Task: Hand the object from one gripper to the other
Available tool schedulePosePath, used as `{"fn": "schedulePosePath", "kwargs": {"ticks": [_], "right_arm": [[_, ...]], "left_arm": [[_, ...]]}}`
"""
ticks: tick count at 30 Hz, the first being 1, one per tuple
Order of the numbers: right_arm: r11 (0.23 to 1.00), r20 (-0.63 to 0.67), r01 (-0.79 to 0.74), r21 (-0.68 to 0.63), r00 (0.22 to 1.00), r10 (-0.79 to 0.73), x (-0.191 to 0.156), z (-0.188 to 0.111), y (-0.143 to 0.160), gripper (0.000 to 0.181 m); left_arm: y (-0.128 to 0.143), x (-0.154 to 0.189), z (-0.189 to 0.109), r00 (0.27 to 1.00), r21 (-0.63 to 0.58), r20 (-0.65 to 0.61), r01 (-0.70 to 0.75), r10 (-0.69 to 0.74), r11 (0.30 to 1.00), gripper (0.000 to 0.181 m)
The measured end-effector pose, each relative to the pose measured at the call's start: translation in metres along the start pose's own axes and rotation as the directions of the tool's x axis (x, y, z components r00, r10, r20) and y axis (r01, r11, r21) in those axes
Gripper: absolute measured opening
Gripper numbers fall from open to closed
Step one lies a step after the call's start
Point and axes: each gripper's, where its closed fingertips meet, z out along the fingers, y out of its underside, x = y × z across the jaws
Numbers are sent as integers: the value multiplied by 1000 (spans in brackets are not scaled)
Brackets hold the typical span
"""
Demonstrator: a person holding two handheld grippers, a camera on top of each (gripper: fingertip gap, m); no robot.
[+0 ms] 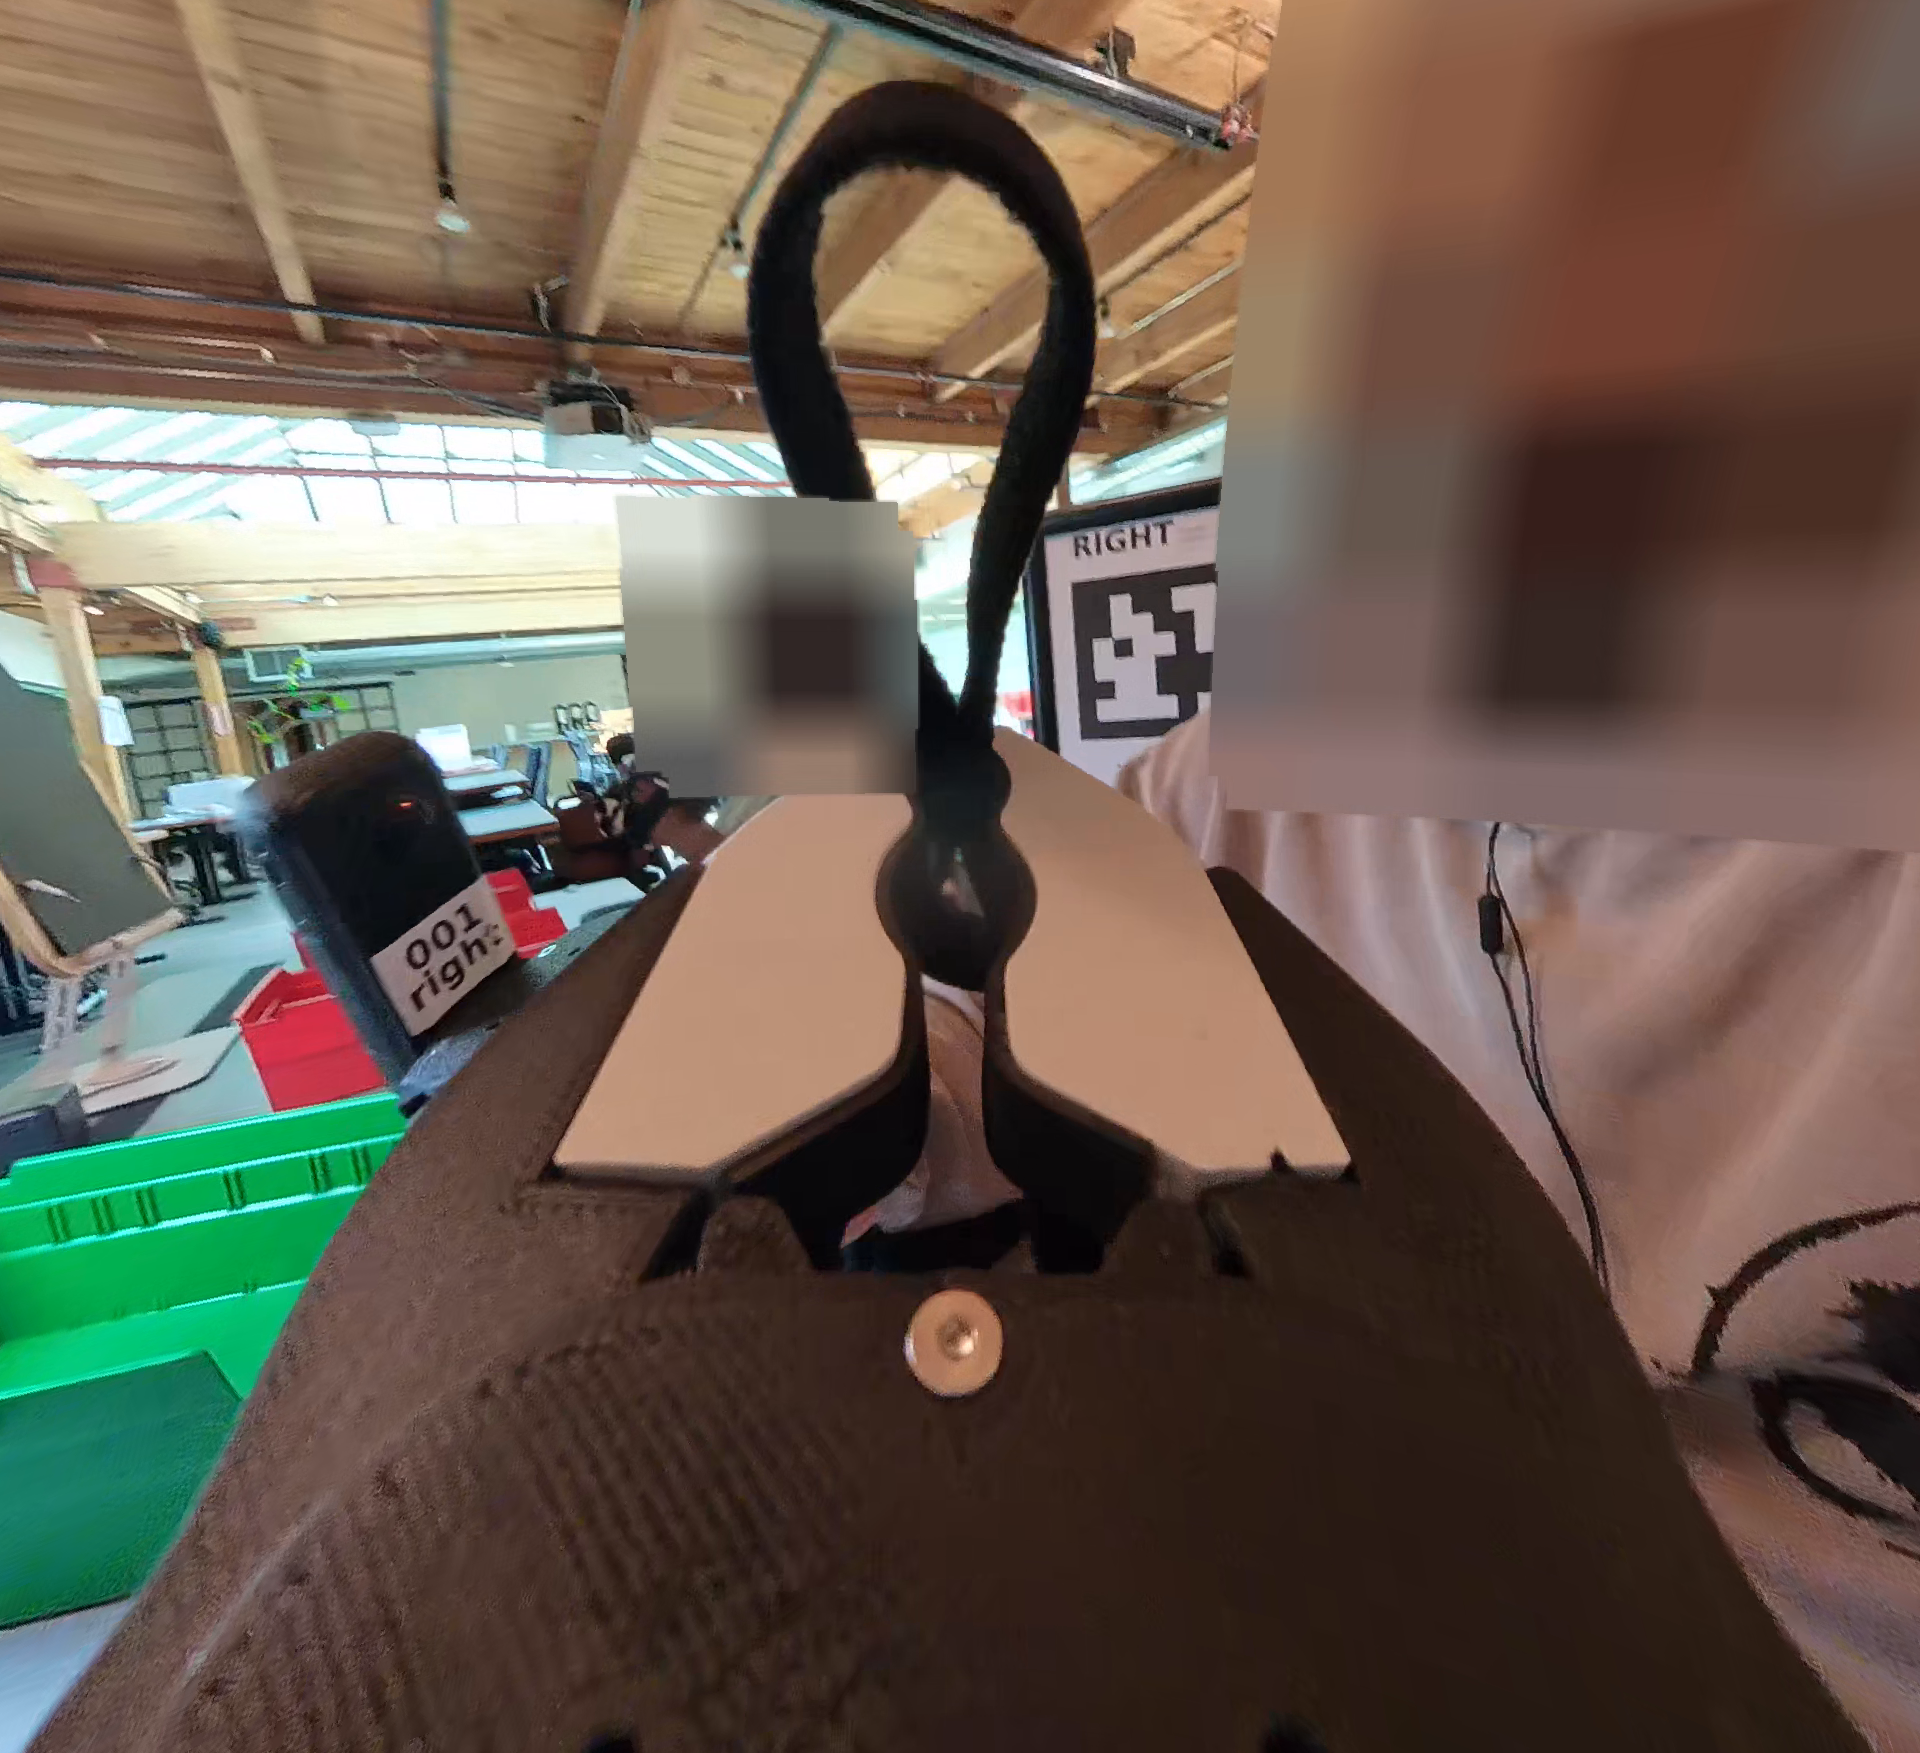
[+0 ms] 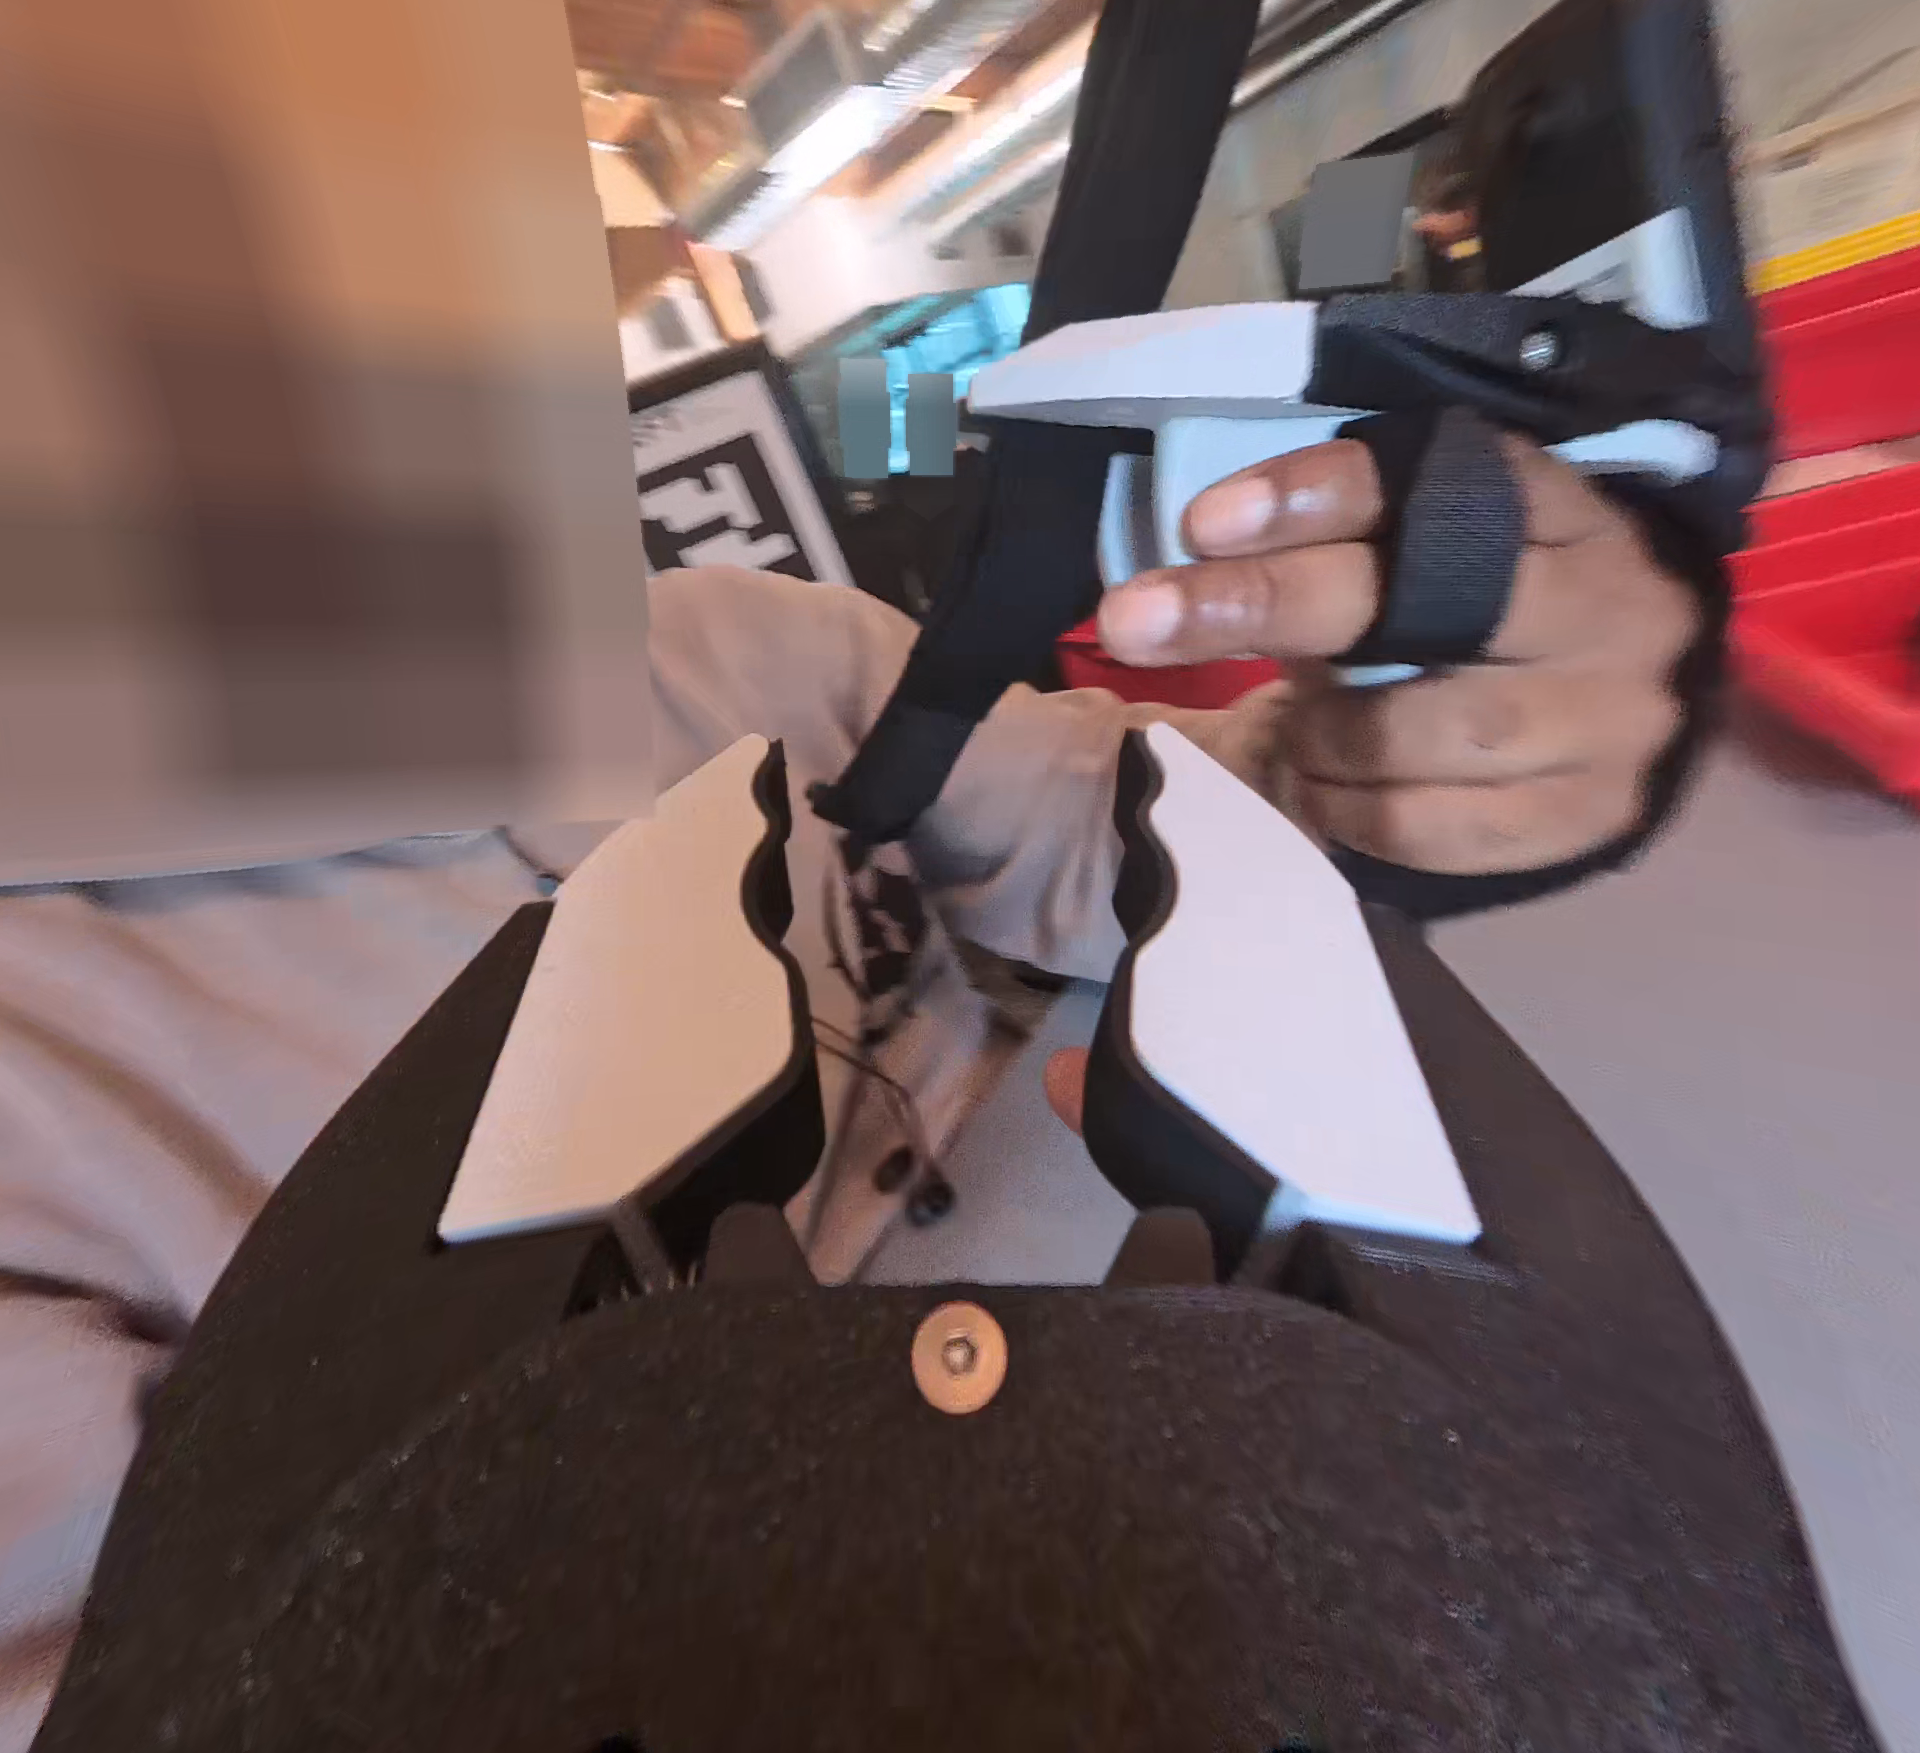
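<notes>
While the left gripper points up toward the wooden ceiling, its white fingers are pressed together on the black strap, pinching it at the knotted, bulbous base. Above the fingers the strap rises as a closed loop, upright, its top arc against the ceiling beams. In the right wrist view, the right gripper has its fingers spread apart with nothing between them. The strap's lower end hangs just ahead of the gap, nearer the left-hand finger; contact cannot be told. Beyond it the left gripper appears side-on, held by a hand. Person's light shirt fills the background. Green bins and a red bin lie lower left in the left wrist view.
</notes>
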Motion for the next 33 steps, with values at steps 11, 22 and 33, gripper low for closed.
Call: {"fn": "schedulePosePath", "kwargs": {"ticks": [11,22,33], "right_arm": [[998,-139,36,49,990,-29,29,17,2,20],[834,-856,368,-412,159,-493,93,-93,-47,18],[772,-771,106,-627,-225,-596,124,-119,-22,18]], "left_arm": [[11,-24,-14,991,-76,135,25,-15,997,11],[3,-97,-46,735,-22,671,148,-96,989,41],[43,-127,-69,320,-458,845,19,429,889,51]]}}
